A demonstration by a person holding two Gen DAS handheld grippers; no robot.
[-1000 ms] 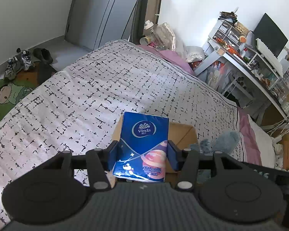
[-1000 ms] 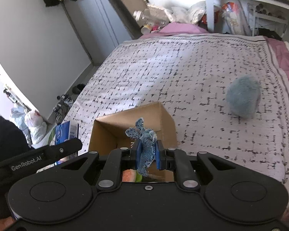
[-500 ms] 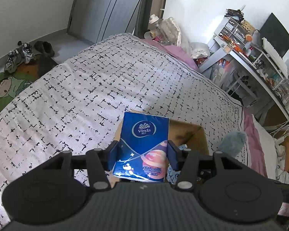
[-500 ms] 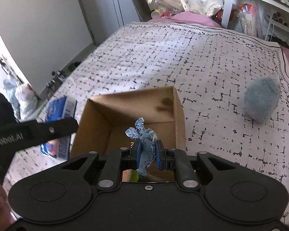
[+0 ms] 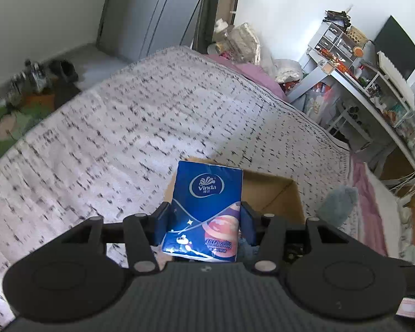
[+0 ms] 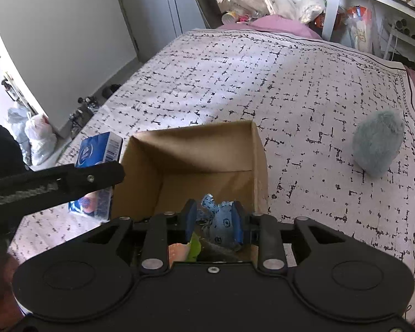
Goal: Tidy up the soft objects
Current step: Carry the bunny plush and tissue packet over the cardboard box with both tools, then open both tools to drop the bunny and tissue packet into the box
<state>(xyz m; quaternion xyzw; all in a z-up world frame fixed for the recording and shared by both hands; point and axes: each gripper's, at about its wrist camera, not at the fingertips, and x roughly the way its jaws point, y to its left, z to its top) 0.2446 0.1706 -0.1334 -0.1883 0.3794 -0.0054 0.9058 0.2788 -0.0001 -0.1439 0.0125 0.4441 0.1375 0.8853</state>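
Left wrist view, centre: left gripper (image 5: 204, 217), fingers clamped on an upright blue tissue pack (image 5: 206, 207). Behind it, a box (image 5: 274, 193) on the bed (image 5: 138, 127); right edge, a grey plush (image 5: 337, 203).

Right wrist view, left: the tissue pack (image 6: 96, 152) beside the box (image 6: 196, 149). Lower centre: right gripper (image 6: 214, 221), jaws opening over the box, blue cloth toy (image 6: 221, 221) between them against the right pad, clear of the left. Right: the plush (image 6: 377, 144) on the bed (image 6: 262, 77), well apart from the box.
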